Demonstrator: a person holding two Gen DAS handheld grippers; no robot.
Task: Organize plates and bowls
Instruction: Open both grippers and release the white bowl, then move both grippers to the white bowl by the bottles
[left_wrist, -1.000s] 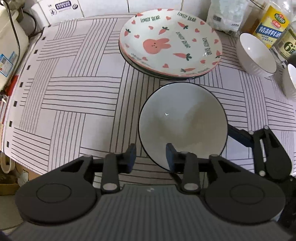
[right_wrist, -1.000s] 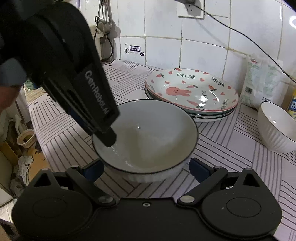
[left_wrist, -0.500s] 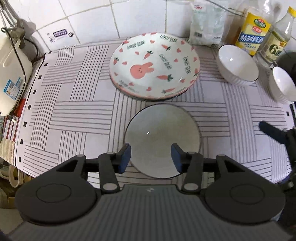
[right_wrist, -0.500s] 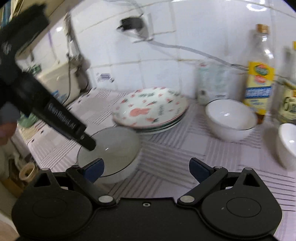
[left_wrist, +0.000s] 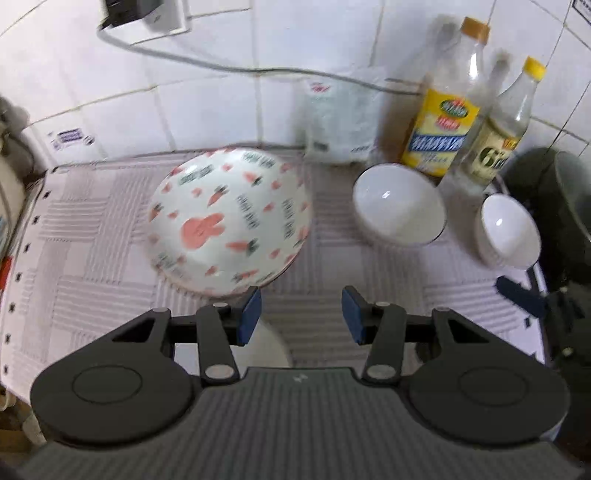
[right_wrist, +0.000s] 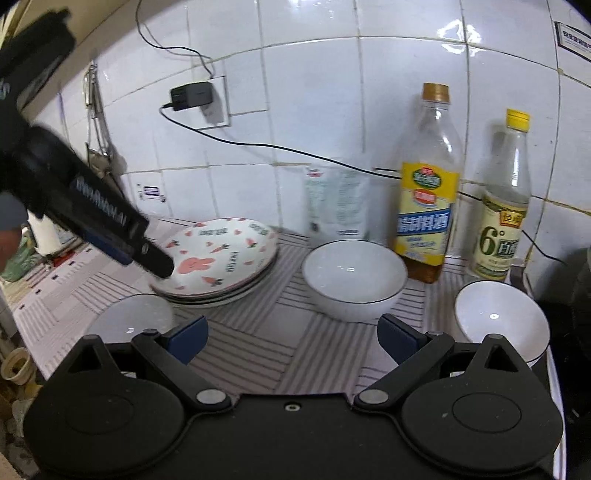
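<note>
A stack of plates topped by a bunny-and-carrot plate (left_wrist: 227, 227) sits on the striped mat; it also shows in the right wrist view (right_wrist: 221, 254). A grey shallow bowl (right_wrist: 133, 319) rests in front of it, mostly hidden under my left gripper (left_wrist: 301, 315), which is open and empty above the mat. A large white bowl (right_wrist: 352, 280) and a smaller white bowl (right_wrist: 498, 317) stand at the right; both also show in the left wrist view, large (left_wrist: 399, 208) and small (left_wrist: 508, 230). My right gripper (right_wrist: 291, 338) is open and empty, low before the large bowl.
Two bottles (right_wrist: 428, 192) (right_wrist: 504, 206) and a white bag (right_wrist: 336, 203) stand against the tiled wall. A charger and cable (right_wrist: 192, 96) hang on the wall. A dark appliance (left_wrist: 554, 206) is at the right edge. The counter's front edge (right_wrist: 26, 354) drops off at left.
Both grippers have lifted away from the grey bowl and swung right. The left gripper's jaws have opened wider. The grey bowl stays on the mat.
</note>
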